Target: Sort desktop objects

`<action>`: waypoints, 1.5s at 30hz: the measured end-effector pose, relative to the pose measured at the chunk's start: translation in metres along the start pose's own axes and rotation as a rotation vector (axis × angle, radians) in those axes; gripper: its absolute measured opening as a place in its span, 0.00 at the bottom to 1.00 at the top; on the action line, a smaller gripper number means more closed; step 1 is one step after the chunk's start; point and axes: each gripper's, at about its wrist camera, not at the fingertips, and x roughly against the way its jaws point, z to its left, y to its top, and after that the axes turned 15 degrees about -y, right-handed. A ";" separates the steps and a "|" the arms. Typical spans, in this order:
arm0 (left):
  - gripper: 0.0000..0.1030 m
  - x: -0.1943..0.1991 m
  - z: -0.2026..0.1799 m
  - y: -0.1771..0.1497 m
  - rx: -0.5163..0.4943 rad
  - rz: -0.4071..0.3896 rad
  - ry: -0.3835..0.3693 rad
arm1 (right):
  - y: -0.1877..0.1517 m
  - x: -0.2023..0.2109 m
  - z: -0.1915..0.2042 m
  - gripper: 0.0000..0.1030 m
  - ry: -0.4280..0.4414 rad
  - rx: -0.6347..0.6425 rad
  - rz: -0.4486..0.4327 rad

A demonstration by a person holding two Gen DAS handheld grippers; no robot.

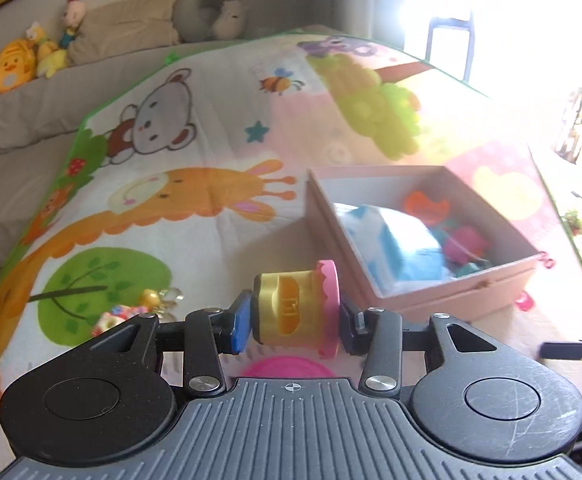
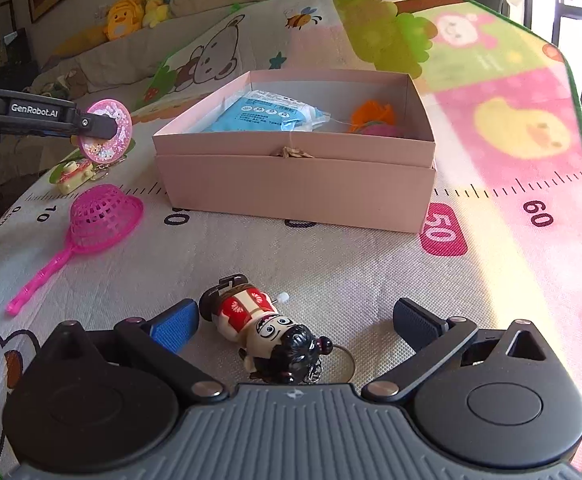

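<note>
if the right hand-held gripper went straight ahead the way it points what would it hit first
Most likely the doll keychain, which lies on the mat between the open fingers of the right hand-held gripper. Beyond it stands the pink box, though depth is hard to judge here.

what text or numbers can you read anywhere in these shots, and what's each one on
"GenRobot.AI": on the left gripper arm, seen from the right wrist view.
"50": in a pink patch on the play mat.
"60": on the mat's ruler strip, to the right.
"10": on the same strip, by the pink strainer.
Print on the blue packet in the pink box: too small to read.
</note>
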 end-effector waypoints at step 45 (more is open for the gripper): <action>0.75 -0.023 -0.018 -0.064 0.016 0.130 0.078 | -0.007 0.028 -0.001 0.89 -0.150 0.000 -0.048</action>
